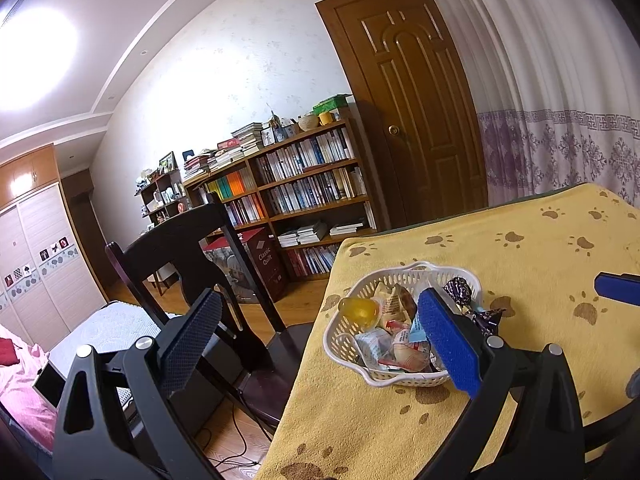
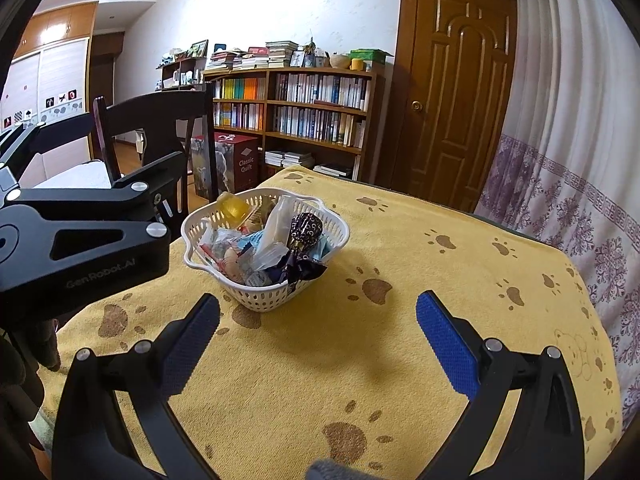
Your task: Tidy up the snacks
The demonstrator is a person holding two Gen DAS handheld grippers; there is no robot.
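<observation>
On yellow cloth [image 2: 400,248], basket [image 2: 256,300] holds snacks [image 2: 276,248]; both grippers, left [image 1: 316,344] and right [image 2: 318,340], gape empty. Best: lift basket by rim, level.

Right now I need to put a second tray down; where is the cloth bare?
The yellow paw-print cloth is bare right of the white basket, out to the curtain, and in front of it between the right hand-held gripper fingers. The left side is crowded: left hand-held gripper, basket full of snacks.
</observation>
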